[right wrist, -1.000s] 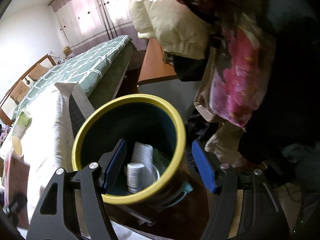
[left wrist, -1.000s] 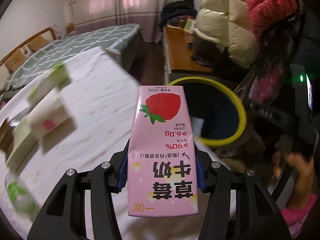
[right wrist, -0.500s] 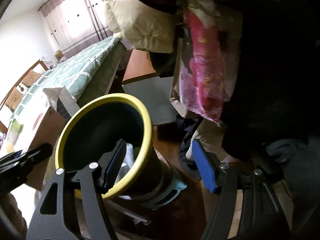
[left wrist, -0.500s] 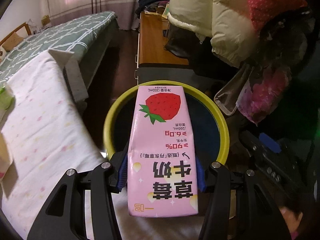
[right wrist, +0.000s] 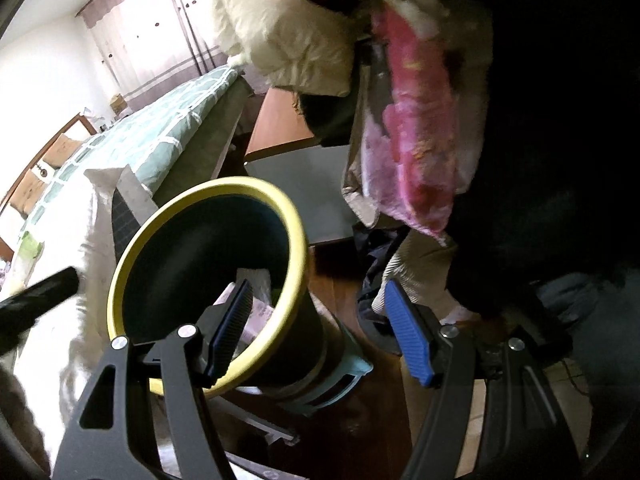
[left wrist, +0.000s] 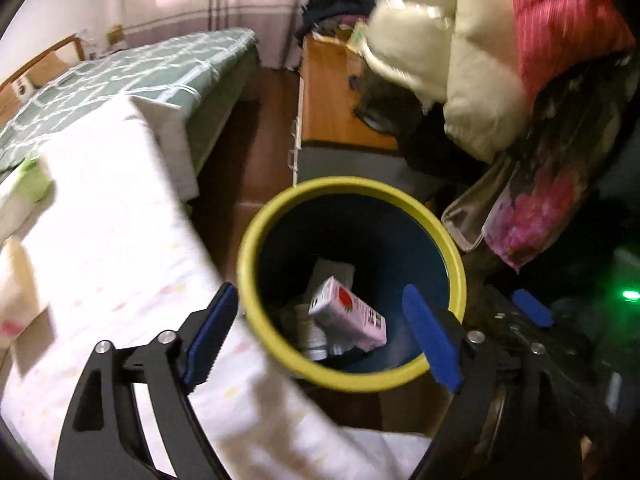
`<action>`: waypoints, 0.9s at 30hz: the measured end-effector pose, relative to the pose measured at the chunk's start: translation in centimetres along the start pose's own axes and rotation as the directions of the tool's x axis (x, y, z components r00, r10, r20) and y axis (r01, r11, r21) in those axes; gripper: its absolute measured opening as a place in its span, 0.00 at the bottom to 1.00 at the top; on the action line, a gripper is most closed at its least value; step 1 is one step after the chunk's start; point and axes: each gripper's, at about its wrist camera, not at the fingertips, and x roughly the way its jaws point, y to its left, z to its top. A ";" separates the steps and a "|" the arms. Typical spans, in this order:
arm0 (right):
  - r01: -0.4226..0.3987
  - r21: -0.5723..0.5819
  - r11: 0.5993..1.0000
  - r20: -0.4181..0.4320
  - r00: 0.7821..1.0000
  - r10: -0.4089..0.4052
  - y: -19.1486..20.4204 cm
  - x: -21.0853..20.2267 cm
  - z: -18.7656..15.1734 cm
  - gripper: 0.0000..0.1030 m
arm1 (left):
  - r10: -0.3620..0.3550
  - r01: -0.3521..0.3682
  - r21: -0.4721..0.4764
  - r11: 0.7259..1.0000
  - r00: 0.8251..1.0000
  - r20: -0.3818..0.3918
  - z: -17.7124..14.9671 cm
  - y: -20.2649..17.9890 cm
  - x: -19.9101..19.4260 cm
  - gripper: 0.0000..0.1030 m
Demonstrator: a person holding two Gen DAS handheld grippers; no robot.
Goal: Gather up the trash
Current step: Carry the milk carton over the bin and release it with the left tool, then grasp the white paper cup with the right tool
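Note:
A pink strawberry milk carton (left wrist: 348, 316) lies inside the bin (left wrist: 352, 184), which has a yellow rim and a dark blue inside, on top of other white trash. My left gripper (left wrist: 320, 300) hovers over the bin mouth with its jaws opening wide and nothing between the pads. In the right wrist view the same bin (right wrist: 200, 192) stands tilted. My right gripper (right wrist: 318, 292) is open, its jaws straddling the bin's near rim, one pad inside and one outside, without pressing the wall. One blue pad of the right gripper (left wrist: 532, 308) shows beside the bin.
A table under a white cloth (left wrist: 112, 240) borders the bin on the left, with green and white packs (left wrist: 28, 184) at its far edge. A bed with a green quilt (left wrist: 140, 72), a wooden cabinet (left wrist: 332, 100) and hanging jackets (left wrist: 480, 60) surround the spot.
My left gripper swung from over the table to above the bin, then let go of the carton, which fell inside. The right gripper stayed at the bin's rim.

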 end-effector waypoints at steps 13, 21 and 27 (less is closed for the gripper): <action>-0.138 -0.201 0.970 -0.026 0.990 0.136 10.6 -1.5 -1.9 0.63 | 0.220 -0.164 -0.281 0.946 0.959 0.179 -8.4 12.4 -14.4 0.93; -0.268 -0.372 0.888 -0.059 0.962 0.266 20.7 -3.9 -4.2 0.63 | 0.428 -0.307 -0.469 0.828 0.886 0.176 -15.3 21.0 -21.5 0.93; -0.410 -0.461 0.787 -0.141 0.909 0.391 28.8 -4.9 -5.8 0.66 | 0.525 -0.359 -0.556 0.750 0.834 0.170 -18.9 25.2 -25.1 0.93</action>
